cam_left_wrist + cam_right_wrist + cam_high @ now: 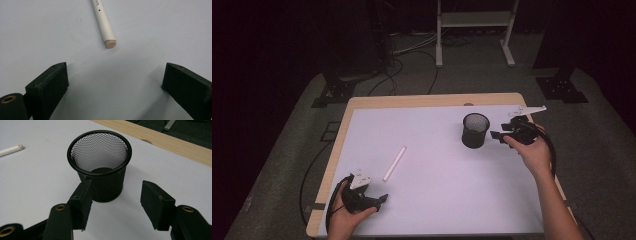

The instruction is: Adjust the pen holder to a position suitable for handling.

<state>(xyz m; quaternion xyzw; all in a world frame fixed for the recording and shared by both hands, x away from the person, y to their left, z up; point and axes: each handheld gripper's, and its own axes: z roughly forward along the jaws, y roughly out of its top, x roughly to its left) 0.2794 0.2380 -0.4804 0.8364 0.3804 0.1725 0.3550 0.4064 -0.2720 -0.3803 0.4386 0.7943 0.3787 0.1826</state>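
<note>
Black wire mesh on the pen cup (100, 167), with a smooth, faintly shiny metal rim, right ahead of the right gripper (115, 197) and its matt, slightly grainy black plastic jaws. Just beyond the left gripper (115, 85), a smooth white pen (104, 23), matt plastic. Beneath it a matt white sheet (437, 175) over the pale wood table (422, 101).
</note>
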